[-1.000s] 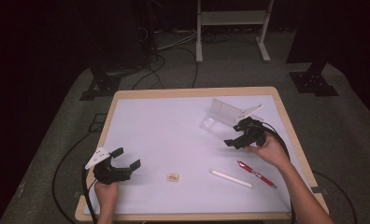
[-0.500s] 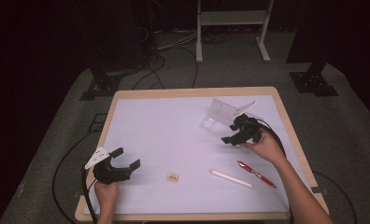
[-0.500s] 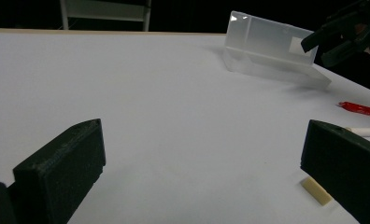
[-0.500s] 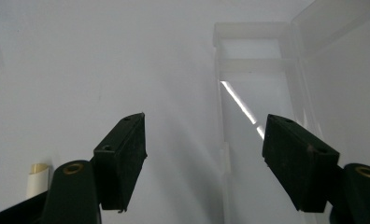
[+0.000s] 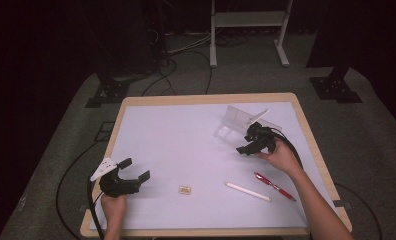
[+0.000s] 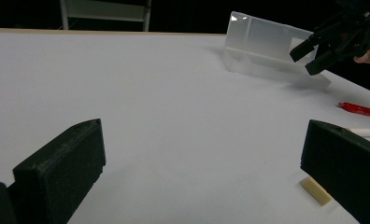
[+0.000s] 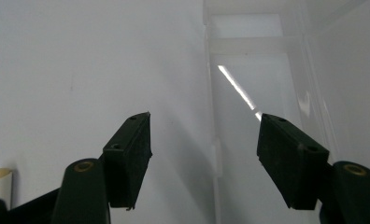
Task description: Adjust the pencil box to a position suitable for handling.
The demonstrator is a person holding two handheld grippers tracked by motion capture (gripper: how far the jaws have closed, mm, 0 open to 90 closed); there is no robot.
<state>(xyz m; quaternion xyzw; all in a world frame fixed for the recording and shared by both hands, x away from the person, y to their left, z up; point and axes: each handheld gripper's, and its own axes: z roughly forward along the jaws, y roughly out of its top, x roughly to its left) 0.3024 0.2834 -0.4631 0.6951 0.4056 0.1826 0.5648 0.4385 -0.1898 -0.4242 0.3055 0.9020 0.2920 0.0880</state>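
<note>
**Right gripper at clear box, jaws open**

The clear plastic box (image 5: 238,121) lies directly ahead of the right gripper (image 5: 251,141), whose jaws stand wide apart and empty, straddling the box's near wall. The left gripper (image 5: 128,175) is well apart, jaws equally wide, holding nothing, with a small tan eraser (image 5: 185,190) just beside its right jaw.

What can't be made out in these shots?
- Clear plastic box: the right gripper covers its near end in the high view; its far end is cut off by the top edge in the right gripper view.
- Small tan piece: too small to identify in the high view; partly behind a jaw in the left gripper view.
- Red pen: cut off by the right edge in the left gripper view.
</note>
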